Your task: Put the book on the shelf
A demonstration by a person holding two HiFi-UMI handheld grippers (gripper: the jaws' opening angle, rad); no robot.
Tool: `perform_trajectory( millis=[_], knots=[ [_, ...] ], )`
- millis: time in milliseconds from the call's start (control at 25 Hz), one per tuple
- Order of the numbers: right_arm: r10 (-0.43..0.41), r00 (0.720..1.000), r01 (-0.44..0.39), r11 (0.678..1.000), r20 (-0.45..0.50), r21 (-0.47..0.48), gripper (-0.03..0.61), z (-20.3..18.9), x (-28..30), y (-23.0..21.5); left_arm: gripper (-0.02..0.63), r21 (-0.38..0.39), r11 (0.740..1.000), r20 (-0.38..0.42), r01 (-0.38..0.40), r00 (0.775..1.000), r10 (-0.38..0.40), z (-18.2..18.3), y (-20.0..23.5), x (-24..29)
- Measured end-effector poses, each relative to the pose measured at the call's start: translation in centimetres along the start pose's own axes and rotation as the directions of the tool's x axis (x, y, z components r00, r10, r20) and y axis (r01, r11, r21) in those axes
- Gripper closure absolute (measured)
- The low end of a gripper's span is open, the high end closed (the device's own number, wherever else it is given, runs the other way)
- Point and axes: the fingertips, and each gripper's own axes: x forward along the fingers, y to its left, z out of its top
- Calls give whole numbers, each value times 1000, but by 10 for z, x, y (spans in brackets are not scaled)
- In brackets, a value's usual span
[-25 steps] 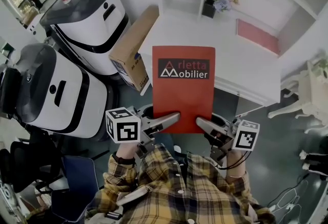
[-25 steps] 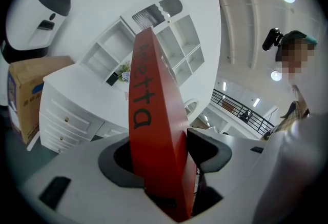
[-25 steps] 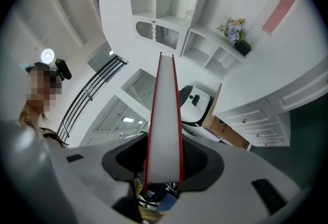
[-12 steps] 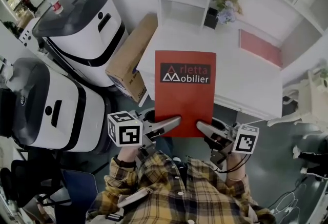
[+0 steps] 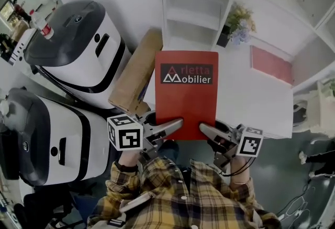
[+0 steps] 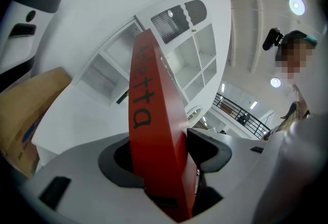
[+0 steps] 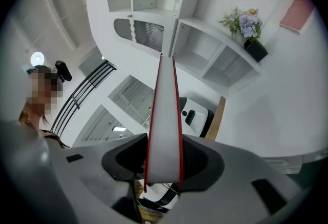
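Book (image 5: 186, 94), red, is held level out from the person's chest, with a cardboard box (image 5: 137, 73) at its 9 o'clock. The left gripper (image 5: 177, 123) clamps its 7 o'clock corner and the right gripper (image 5: 204, 127) its 5 o'clock corner, jaws pressed on both covers. The white shelf (image 5: 196, 10) stands at 12 o'clock.

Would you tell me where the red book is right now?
The book is centre in the head view, held at its near edge by the left gripper and right gripper over the table, shelf beyond it, box at its left.
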Motion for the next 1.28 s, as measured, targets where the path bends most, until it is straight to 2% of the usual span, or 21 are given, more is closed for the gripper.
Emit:
perform_trajectory(
  millis=[240,480,800,1280],
  knots=[
    [-24,999,24,1000,44,-4,383,48,53,-24,339,-7,1000,-26,31,999,-31,61,49,6],
    [-62,994,62,998,87,5,383,80,81,-42,339,-10,998,-70,67,995,-67,100,79,15],
    [-90,992,88,996,93,22,383,100,85,-54,339,-18,996,-95,84,992,-86,117,90,31],
    [-42,997,42,999,58,11,383,141,77,-76,339,-1,999,-46,43,998,-43,140,95,68]
  ],
)
